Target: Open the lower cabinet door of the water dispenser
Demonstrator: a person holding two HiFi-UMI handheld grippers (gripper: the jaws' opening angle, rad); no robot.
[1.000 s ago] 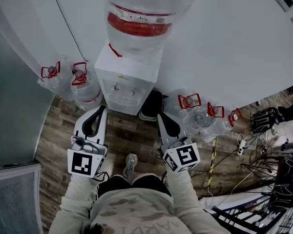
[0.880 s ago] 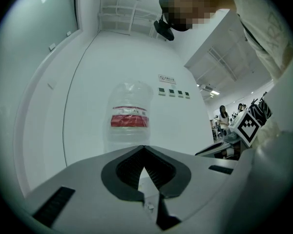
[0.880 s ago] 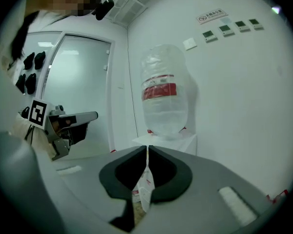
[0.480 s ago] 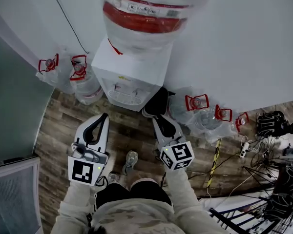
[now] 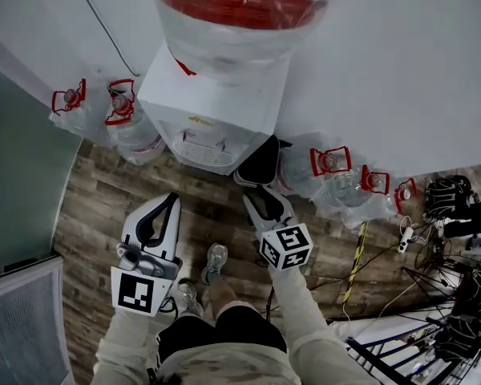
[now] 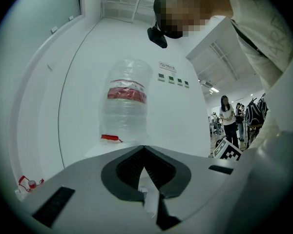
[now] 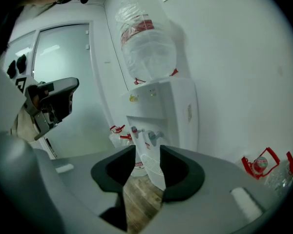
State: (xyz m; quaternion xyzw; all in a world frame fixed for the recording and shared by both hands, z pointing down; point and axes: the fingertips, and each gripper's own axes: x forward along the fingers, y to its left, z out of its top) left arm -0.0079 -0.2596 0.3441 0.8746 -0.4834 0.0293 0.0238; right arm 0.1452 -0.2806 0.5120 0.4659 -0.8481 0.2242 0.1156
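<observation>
**Closing on the water dispenser (image 5: 212,115), right side leading**

My left tongs (image 5: 165,207) are pinched together, empty, hanging back from the dispenser. My right tongs (image 5: 262,197) sit nearer its front, jaws apart and just been opening, nothing between them. The lower cabinet door, below the taps (image 7: 151,135), is hidden behind my tongs. I reckon I must aim lower.

- Left gripper (image 5: 171,199): held forward on the person's left, pointing roughly level. Jaws together, tips meeting, nothing between them.
- Right gripper (image 5: 251,195): held forward on the right, tipped somewhat downward. Jaws apart with a plain gap, having just been opening; nothing gripped between them.
- Left forearm (image 5: 122,339) and right forearm (image 5: 305,315): pale sleeves, both stretched ahead of the torso, one behind each gripper's marker cube.
</observation>
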